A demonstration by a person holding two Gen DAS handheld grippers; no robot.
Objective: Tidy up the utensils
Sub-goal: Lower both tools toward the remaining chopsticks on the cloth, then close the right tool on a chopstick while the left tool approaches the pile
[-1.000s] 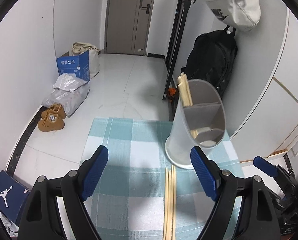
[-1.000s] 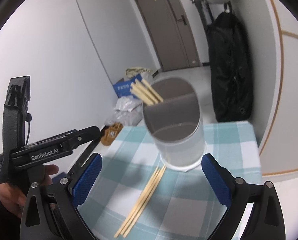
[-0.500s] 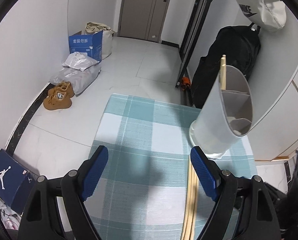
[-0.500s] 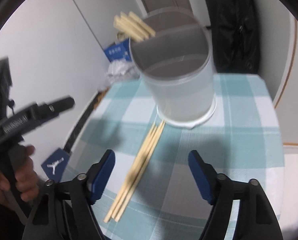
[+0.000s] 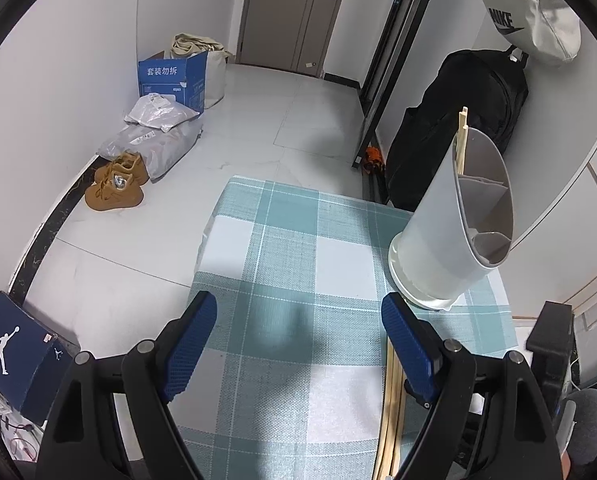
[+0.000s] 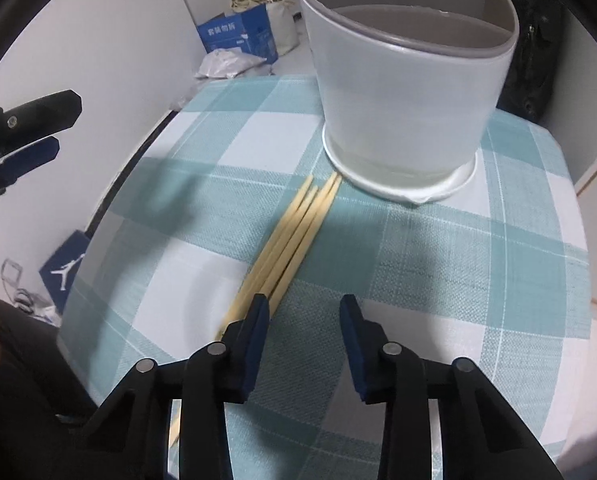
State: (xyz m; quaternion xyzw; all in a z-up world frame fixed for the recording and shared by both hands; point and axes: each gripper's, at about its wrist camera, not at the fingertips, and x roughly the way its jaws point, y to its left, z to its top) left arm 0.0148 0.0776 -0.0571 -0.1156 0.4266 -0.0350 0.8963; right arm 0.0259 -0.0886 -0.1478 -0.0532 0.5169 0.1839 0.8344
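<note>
Chopsticks [image 6: 294, 236], a loose bundle of wooden ones, lie flat on a checked teal-and-white cloth [image 6: 438, 272] over the desk, their tips touching the base of a pale divided holder [image 6: 402, 92]. A few sticks [image 5: 462, 136] already stand in the holder's far compartment, so the sorting looks partly done; the bundle on the cloth is what remains.

Right tongs [image 6: 303, 312] hover low over the near end of the bundle, partly open and holding nothing; the left pad sits over the sticks, the right pad over bare cloth. Left tongs [image 5: 298, 316] hang wide open and empty, off to the left over open cloth.

Room is tight on the right, where the holder stands near the desk's far right corner with a wall just beyond. Left of the bundle the cloth is free up to the desk edge, past which the floor drops away.
</note>
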